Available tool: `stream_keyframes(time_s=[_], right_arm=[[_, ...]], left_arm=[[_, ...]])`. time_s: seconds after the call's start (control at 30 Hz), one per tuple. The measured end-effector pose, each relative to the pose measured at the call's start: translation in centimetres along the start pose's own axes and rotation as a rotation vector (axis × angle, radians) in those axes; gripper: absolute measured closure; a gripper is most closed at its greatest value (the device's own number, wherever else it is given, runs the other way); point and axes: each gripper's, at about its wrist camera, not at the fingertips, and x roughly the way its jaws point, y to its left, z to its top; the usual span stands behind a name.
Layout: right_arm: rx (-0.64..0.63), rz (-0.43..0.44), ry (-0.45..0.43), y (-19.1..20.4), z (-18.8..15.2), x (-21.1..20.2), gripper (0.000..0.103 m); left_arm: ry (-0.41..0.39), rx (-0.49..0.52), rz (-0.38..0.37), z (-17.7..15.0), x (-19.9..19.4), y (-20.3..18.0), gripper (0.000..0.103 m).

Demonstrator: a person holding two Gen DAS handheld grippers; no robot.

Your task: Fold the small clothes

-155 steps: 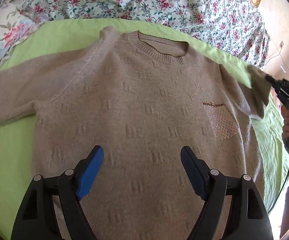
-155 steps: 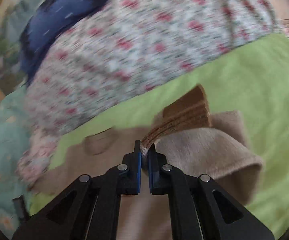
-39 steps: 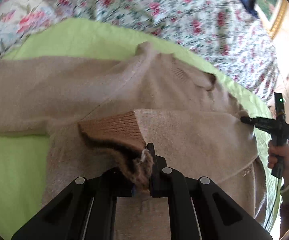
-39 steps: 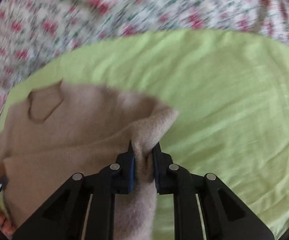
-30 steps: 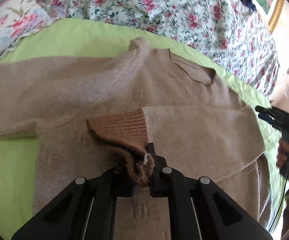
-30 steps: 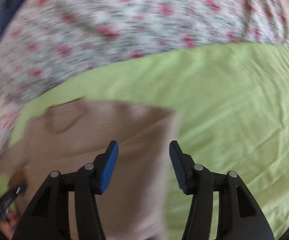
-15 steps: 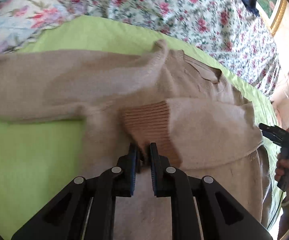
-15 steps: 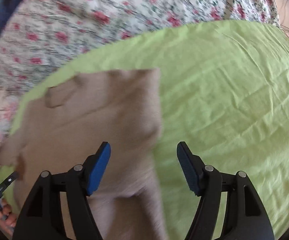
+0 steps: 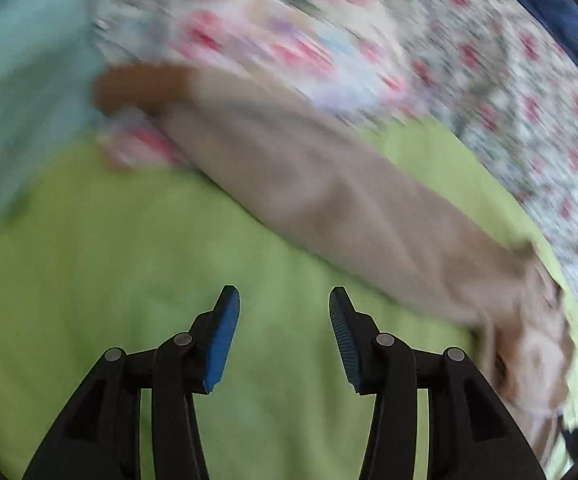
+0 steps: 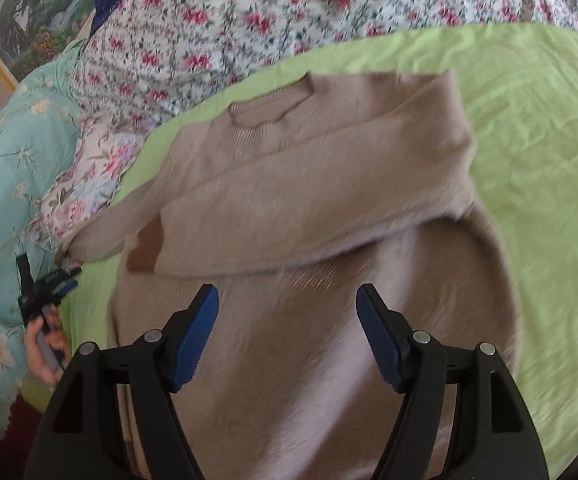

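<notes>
A beige knit sweater (image 10: 329, 184) lies on the green sheet (image 10: 529, 120). One sleeve is folded across its chest, ending in a brown cuff (image 10: 145, 248). My right gripper (image 10: 287, 296) hovers over the sweater's body, its jaws opening with nothing between them. In the blurred left wrist view, my left gripper (image 9: 283, 300) is over bare green sheet (image 9: 109, 260), jaws opening and empty. The other sleeve (image 9: 309, 184) stretches out beyond it to a brown cuff (image 9: 137, 84). The left gripper (image 10: 49, 284) also shows at the sweater's left side.
A floral quilt (image 10: 249, 12) borders the sheet at the back and a teal flowered one (image 10: 17, 152) lies at the left. A framed picture (image 10: 29, 28) stands behind. A person's hand (image 10: 45, 344) holds the left gripper.
My left gripper let go of the folded sleeve's cuff, opened and swung left off the sweater onto the sheet. My right gripper widened a little and pulled back over the sweater body.
</notes>
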Motion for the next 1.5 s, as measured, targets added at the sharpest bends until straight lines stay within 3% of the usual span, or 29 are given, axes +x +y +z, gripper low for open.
stream_keyframes(time_s=[0.13, 0.2, 0.33, 0.47, 0.5, 0.53, 0.57, 0.77, 0.93, 1.0, 1.23, 1.37, 1.5], right_arm=[[-0.005, 0.007, 0.038, 1.1, -1.0, 1.1, 0.031], [-0.003, 0.011, 0.049, 1.6, -1.3, 1.7, 0.031], [-0.007, 0.004, 0.057, 2.3, -1.4, 2.5, 0.031], [-0.02, 0.009, 0.074, 2.8, -1.4, 3.0, 0.031], [-0.027, 0.008, 0.072, 2.9, -1.4, 2.9, 0.031], [-0.033, 0.006, 0.069, 3.0, -1.5, 2.9, 0.031], [-0.037, 0.005, 0.065, 3.1, -1.5, 2.7, 0.031], [-0.019, -0.003, 0.038, 2.2, -1.5, 1.5, 0.031], [0.004, 0.012, 0.022, 1.6, -1.6, 0.5, 0.031], [0.011, 0.016, 0.008, 1.4, -1.7, -0.2, 0.031], [0.057, 0.011, -0.038, -0.8, -2.0, -2.7, 0.031], [0.098, -0.009, -0.057, -3.1, -2.1, -3.8, 0.031], [0.141, -0.028, -0.073, -5.4, -2.1, -4.3, 0.031]], left_arm=[[-0.067, -0.038, 0.082, 4.3, -0.8, 2.7, 0.045], [-0.071, -0.061, 0.057, 5.7, -1.2, 3.7, 0.039], [-0.059, -0.17, -0.095, 8.0, -1.4, 5.5, 0.036], [-0.06, -0.203, -0.097, 9.9, -0.1, 5.8, 0.038], [-0.061, -0.208, -0.076, 10.5, 0.5, 6.1, 0.044], [-0.063, -0.213, -0.078, 10.8, 0.8, 6.2, 0.075], [-0.061, -0.215, -0.087, 11.1, 1.2, 6.4, 0.098], [-0.151, -0.138, -0.088, 10.1, -1.5, 3.6, 0.102], [-0.212, -0.015, -0.205, 7.5, -5.7, -3.4, 0.102], [-0.202, 0.015, -0.268, 6.5, -6.4, -6.4, 0.102], [-0.112, 0.24, -0.468, -0.3, -6.6, -22.1, 0.102], [-0.028, 0.362, -0.538, -5.8, -4.9, -30.8, 0.102], [0.038, 0.446, -0.558, -10.2, -2.7, -36.9, 0.102]])
